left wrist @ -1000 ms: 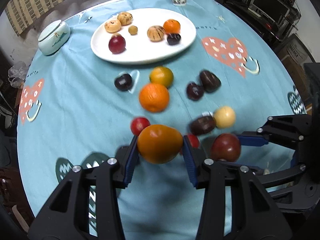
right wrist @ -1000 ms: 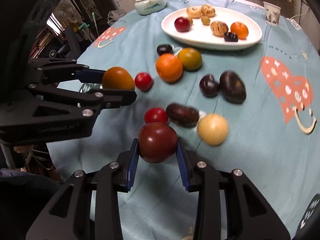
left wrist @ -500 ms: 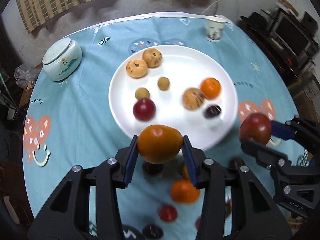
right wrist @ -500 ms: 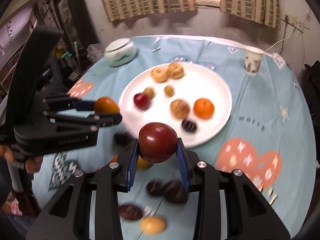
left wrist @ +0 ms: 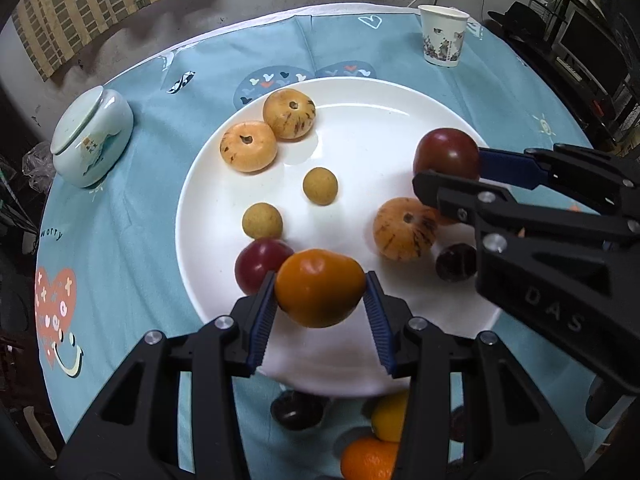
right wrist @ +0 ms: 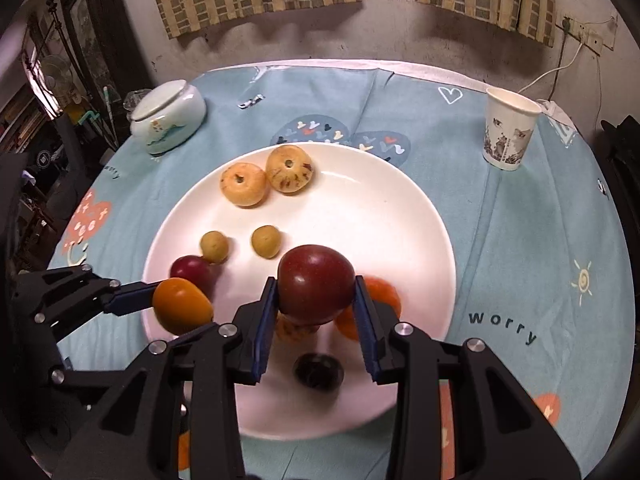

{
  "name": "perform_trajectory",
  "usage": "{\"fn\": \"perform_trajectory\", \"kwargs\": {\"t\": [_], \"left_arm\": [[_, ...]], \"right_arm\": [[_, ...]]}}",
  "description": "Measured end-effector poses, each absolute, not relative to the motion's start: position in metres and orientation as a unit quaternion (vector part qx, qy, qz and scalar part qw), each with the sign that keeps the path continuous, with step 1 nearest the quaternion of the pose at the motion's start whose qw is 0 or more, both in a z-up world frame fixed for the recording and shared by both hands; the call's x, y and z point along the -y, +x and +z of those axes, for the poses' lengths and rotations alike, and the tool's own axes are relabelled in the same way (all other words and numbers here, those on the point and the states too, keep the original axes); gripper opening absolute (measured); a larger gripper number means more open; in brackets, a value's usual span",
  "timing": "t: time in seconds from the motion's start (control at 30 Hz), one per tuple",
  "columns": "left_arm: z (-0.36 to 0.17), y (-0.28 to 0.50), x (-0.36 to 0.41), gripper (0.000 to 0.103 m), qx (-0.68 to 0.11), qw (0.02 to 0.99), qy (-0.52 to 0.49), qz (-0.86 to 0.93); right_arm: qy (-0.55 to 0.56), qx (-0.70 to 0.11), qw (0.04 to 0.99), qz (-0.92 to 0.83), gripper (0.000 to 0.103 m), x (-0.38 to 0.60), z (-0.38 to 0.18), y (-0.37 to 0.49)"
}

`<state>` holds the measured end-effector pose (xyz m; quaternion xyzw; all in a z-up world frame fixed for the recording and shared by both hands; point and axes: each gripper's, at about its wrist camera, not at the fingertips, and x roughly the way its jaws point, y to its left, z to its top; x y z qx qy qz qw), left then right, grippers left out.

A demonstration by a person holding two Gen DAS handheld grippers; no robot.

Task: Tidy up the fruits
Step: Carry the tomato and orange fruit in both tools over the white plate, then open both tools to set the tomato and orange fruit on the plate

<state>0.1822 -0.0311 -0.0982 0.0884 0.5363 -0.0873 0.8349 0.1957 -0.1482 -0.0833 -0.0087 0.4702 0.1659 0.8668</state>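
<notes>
My left gripper is shut on an orange fruit and holds it above the near rim of the white plate, next to a red plum. Over the plate's right side, my right gripper holds a dark red fruit between its pads, and its jaws are opening. The left wrist view shows that fruit from the side. Lying on the plate are speckled yellow fruits, two small tan balls, a dark plum and a tangerine.
A paper cup stands behind the plate at the right, and a lidded ceramic jar at the left. On the blue tablecloth in front of the plate lie a dark fruit, a yellow one and an orange.
Both grippers have carried their fruits forward from the loose fruits on the cloth to above the plate. The right gripper has come in over the plate's right side.
</notes>
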Motion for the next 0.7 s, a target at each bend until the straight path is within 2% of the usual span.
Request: {"fn": "perform_trajectory", "kwargs": {"t": [0.07, 0.1, 0.13, 0.2, 0.33, 0.4, 0.43, 0.7], "left_arm": [[-0.096, 0.184, 0.032, 0.048, -0.527, 0.840, 0.092, -0.088], [-0.095, 0.184, 0.033, 0.056, -0.525, 0.841, 0.093, -0.089], [-0.094, 0.185, 0.032, 0.059, -0.521, 0.844, 0.093, -0.089], [-0.093, 0.187, 0.030, 0.062, -0.520, 0.845, 0.089, -0.088], [-0.090, 0.187, 0.024, 0.062, -0.518, 0.848, 0.079, -0.079], [-0.087, 0.185, 0.021, 0.062, -0.519, 0.848, 0.070, -0.077], [-0.084, 0.183, 0.020, 0.062, -0.518, 0.849, 0.068, -0.076], [-0.047, 0.153, -0.007, 0.065, -0.489, 0.868, 0.042, -0.068]], "right_arm": [[0.001, -0.487, 0.857, 0.167, 0.039, 0.150, -0.090, 0.205], [0.001, -0.490, 0.856, 0.165, 0.039, 0.150, -0.092, 0.208], [-0.001, -0.486, 0.858, 0.165, 0.039, 0.150, -0.092, 0.209], [-0.006, -0.485, 0.859, 0.163, 0.039, 0.150, -0.092, 0.209], [0.006, -0.480, 0.863, 0.159, 0.041, 0.159, -0.090, 0.207], [0.027, -0.461, 0.873, 0.157, 0.073, 0.165, -0.082, 0.204], [0.033, -0.448, 0.880, 0.157, 0.076, 0.166, -0.076, 0.203], [0.008, -0.434, 0.886, 0.163, 0.076, 0.171, -0.049, 0.171]]}}
